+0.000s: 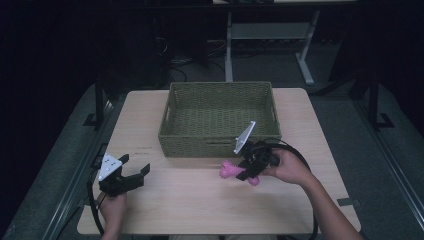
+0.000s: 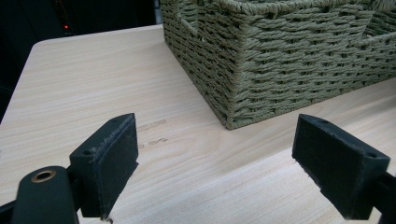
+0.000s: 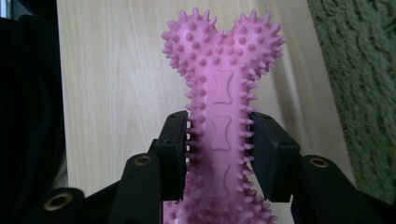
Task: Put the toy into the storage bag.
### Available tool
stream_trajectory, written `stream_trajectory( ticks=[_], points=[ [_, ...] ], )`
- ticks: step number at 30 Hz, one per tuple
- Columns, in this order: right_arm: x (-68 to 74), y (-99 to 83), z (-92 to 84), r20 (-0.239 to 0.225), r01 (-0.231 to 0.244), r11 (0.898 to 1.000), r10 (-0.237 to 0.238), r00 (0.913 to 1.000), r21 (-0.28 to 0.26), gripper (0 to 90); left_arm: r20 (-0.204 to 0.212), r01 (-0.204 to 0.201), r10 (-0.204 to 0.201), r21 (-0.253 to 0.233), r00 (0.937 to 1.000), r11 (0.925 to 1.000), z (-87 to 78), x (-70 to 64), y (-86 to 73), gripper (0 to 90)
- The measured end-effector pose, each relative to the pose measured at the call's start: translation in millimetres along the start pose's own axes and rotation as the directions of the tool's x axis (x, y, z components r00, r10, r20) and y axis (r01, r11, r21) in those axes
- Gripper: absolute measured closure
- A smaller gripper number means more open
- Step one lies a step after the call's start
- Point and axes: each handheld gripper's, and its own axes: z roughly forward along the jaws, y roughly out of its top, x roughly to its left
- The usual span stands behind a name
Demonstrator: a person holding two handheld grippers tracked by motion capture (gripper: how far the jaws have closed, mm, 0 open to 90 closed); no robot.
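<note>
A pink spiky bone-shaped toy (image 1: 231, 170) sits just in front of the woven green basket (image 1: 220, 145), right of the table's middle. My right gripper (image 1: 248, 169) is shut on the toy's shaft; in the right gripper view the toy (image 3: 221, 116) runs between the two black pads (image 3: 173, 149), its knobbed end pointing away. My left gripper (image 1: 134, 169) rests near the table's front left corner, open and holding nothing. In the left gripper view its pads (image 2: 112, 158) stand wide apart over bare wood, facing the basket's corner (image 2: 280, 56).
The wooden table (image 1: 200, 200) has free surface in front of the basket and between the two grippers. A black cable (image 1: 300, 155) loops from the right gripper. Beyond the table stand a desk frame (image 1: 270, 35) and dark floor.
</note>
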Motion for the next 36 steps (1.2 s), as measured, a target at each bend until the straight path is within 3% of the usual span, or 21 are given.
stream_trajectory(
  ticks=[23, 36],
  points=[
    [-11.6, 15.5, -25.7, 0.002, 0.013, 1.0, -0.013, 0.9999, -0.016, 58.2, -0.002, 0.003, -0.003, 0.001, 1.0, 1.0, 0.7, -0.5, 0.1, 13.9],
    [-18.2, 29.0, -50.7, 0.022, 0.027, 0.999, -0.026, 0.9994, -0.037, 58.2, -0.002, 0.001, -0.001, -0.001, 1.0, 1.0, 0.9, -0.5, 0.3, 13.9]
  ],
)
